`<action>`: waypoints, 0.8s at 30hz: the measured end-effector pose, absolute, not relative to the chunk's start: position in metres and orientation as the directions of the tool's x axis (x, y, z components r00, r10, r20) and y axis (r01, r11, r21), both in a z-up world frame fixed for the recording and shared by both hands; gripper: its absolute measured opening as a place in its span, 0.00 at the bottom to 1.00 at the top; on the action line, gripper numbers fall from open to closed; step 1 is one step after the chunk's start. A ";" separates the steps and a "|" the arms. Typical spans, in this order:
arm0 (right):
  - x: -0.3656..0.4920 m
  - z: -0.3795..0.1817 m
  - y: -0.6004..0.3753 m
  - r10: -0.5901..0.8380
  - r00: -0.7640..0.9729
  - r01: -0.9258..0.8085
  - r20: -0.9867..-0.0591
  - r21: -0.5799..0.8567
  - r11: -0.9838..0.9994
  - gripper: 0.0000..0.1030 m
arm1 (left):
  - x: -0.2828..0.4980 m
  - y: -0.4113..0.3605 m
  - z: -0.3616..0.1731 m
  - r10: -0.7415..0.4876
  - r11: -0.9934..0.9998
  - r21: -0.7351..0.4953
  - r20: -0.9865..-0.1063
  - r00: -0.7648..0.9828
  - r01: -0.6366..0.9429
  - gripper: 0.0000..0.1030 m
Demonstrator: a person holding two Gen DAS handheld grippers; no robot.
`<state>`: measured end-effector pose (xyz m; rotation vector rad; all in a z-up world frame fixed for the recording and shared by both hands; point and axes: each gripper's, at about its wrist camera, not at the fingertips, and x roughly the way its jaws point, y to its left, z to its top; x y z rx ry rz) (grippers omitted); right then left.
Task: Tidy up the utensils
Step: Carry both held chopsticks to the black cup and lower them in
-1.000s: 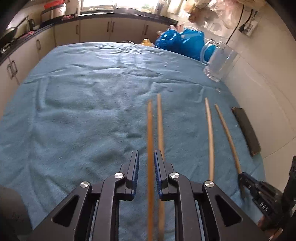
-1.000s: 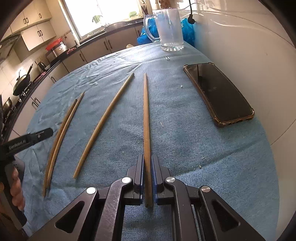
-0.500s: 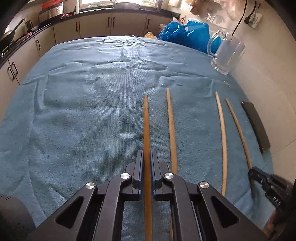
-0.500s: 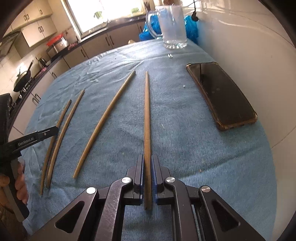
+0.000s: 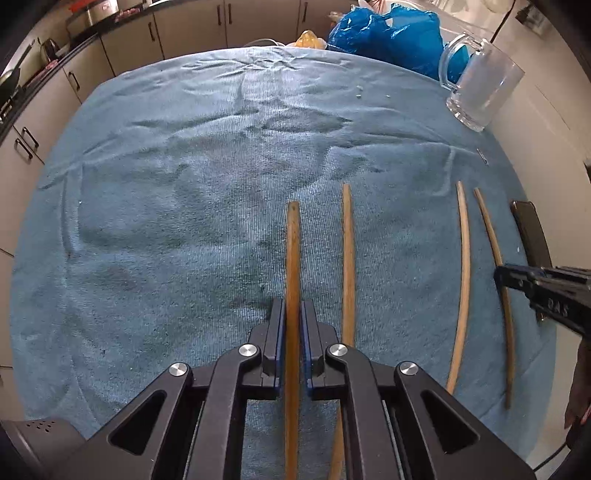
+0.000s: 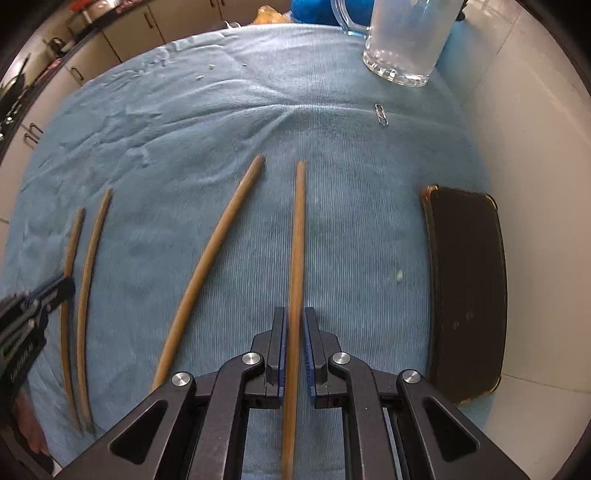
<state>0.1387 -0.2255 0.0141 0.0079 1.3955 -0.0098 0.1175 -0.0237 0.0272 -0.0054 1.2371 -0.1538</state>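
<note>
Several wooden chopsticks are over a blue towel (image 5: 166,203). My left gripper (image 5: 292,308) is shut on one chopstick (image 5: 293,258), which points forward. A second chopstick (image 5: 348,251) lies just right of it. My right gripper (image 6: 294,315) is shut on another chopstick (image 6: 297,236); a fourth chopstick (image 6: 214,258) lies to its left. In the left wrist view the right gripper (image 5: 546,288) shows at the right edge, over the rightmost chopstick (image 5: 495,251). In the right wrist view the left gripper (image 6: 33,306) shows at the left edge. A glass mug (image 6: 406,37) stands at the far right.
A black phone (image 6: 465,288) lies at the towel's right edge by the white wall. A blue plastic bag (image 5: 384,33) sits behind the mug (image 5: 480,92). A paperclip (image 6: 381,114) lies on the towel. Kitchen cabinets (image 5: 184,26) run along the far side.
The left gripper closed on its chopstick and lifted it apart from its neighbour. Both grippers moved forward toward the mug with their chopsticks.
</note>
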 end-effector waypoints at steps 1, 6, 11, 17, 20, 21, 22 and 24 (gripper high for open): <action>0.142 0.014 -0.225 -0.003 0.172 0.019 -0.985 0.001 1.000 0.09 | 0.118 -0.024 0.027 -0.122 0.989 -0.089 -0.941 0.317 0.115 0.08; 0.134 0.015 -0.219 -0.036 0.241 -0.001 -0.970 -0.037 0.999 0.08 | 0.110 -0.022 0.026 -0.128 0.986 -0.079 -0.927 0.353 0.149 0.07; 0.101 0.022 -0.231 0.059 0.355 0.022 -0.933 0.071 0.997 0.07 | 0.081 -0.009 0.036 -0.201 0.978 -0.161 -0.883 0.424 0.129 0.07; 0.042 0.052 -0.229 0.153 0.514 -0.011 -0.844 0.172 0.985 0.07 | 0.033 0.003 0.069 -0.293 0.956 -0.246 -0.801 0.523 0.158 0.07; 0.012 0.067 -0.223 0.195 0.578 -0.025 -0.792 0.222 0.975 0.07 | 0.006 0.007 0.085 -0.313 0.950 -0.256 -0.753 0.579 0.180 0.07; 0.007 0.069 -0.220 0.204 0.595 -0.031 -0.778 0.231 0.972 0.07 | -0.001 0.007 0.090 -0.315 0.949 -0.255 -0.740 0.594 0.185 0.07; -0.002 0.074 -0.219 0.209 0.615 -0.038 -0.760 0.236 0.971 0.07 | -0.011 0.009 0.095 -0.317 0.948 -0.253 -0.723 0.614 0.192 0.07; -0.019 0.085 -0.219 0.215 0.649 -0.050 -0.730 0.241 0.969 0.07 | -0.031 0.012 0.107 -0.312 0.950 -0.240 -0.684 0.659 0.200 0.07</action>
